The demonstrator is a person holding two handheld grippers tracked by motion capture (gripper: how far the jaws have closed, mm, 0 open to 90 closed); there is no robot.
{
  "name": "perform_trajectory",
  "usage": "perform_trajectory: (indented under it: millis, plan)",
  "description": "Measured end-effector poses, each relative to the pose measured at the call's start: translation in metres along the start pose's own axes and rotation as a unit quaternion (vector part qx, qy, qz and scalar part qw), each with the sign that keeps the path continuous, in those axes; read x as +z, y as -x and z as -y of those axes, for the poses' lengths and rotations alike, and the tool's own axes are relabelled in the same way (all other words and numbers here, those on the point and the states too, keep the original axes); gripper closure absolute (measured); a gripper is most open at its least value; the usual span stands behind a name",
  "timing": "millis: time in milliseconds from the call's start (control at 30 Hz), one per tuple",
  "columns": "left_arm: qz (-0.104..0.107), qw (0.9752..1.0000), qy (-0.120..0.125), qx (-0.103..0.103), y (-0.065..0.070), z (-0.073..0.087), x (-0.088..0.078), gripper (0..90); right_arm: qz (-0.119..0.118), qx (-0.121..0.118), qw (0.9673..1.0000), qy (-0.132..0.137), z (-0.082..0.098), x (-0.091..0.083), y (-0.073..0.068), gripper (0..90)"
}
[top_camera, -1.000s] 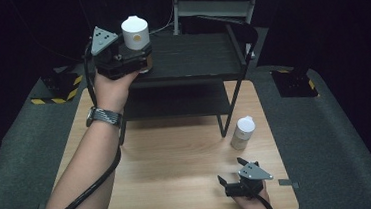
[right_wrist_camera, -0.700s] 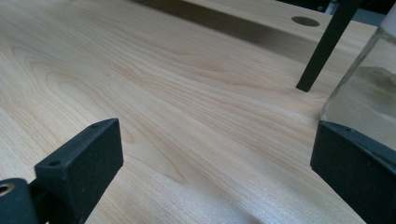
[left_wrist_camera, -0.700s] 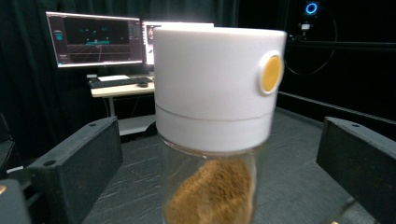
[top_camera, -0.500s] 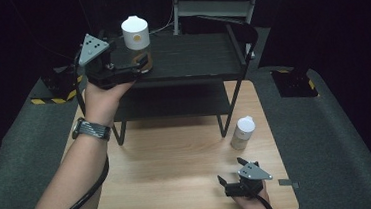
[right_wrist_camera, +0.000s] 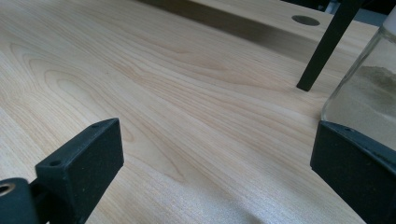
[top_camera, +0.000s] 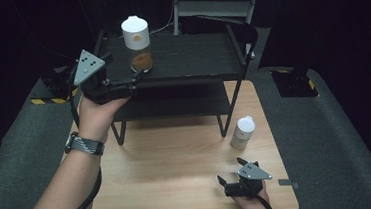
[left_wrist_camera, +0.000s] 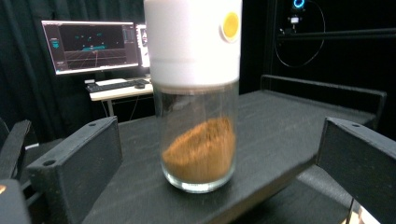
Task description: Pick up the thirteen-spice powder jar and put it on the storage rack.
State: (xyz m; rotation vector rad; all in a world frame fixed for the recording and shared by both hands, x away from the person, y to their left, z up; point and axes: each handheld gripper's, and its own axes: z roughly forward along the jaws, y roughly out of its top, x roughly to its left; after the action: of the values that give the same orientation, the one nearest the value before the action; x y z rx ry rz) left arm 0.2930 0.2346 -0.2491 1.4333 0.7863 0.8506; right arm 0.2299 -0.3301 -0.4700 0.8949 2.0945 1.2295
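Black metal made up the biggest thing before us, a two-tier rack (top_camera: 190,59) standing at the far end of the pale wooden table (top_camera: 180,185). On its top shelf, near the front left edge, stood the glass jar (top_camera: 137,44) with a white cap, upright and about a third full of brown powder. We judged it rigid and breakable, smooth enough to slip, fairly light, and a little top-heavy with that tall cap, so the bare glass wall just under the cap seemed the best place to take hold, squarely from both sides. Our left gripper (top_camera: 134,78) sat just in front of it; its jaws had just been opening and now stood wide apart, flanking the jar (left_wrist_camera: 198,140) with a clear gap on each side, nothing pressed. A second, smaller jar (top_camera: 242,132) of pale powder stood on the table by the rack's right front leg. Our right gripper (top_camera: 232,181) rested on the wood near it, jaws spread and empty.
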Motion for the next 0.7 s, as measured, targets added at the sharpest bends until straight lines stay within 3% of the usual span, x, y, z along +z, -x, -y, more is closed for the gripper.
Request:
perform_trajectory:
  millis: [133,267,567,700]
  plan:
    - [0.007,1.0000,0.005,0.002,-0.002,0.015,-0.008,0.4,0.000,-0.001,1.0000,0.000,0.000,0.000,0.000,2.3]
    - [0.008,0.9997,0.006,0.022,0.000,0.031,-0.016,0.4,0.001,0.000,1.0000,0.000,0.000,0.000,-0.001,2.3]
    - [0.032,0.9994,-0.012,0.004,-0.003,0.067,-0.034,0.4,0.004,-0.003,1.0000,-0.001,0.000,0.000,-0.002,2.3]
    - [0.036,0.9991,-0.021,0.011,0.000,0.082,-0.041,0.4,0.004,-0.003,1.0000,-0.001,0.000,0.000,-0.002,2.3]
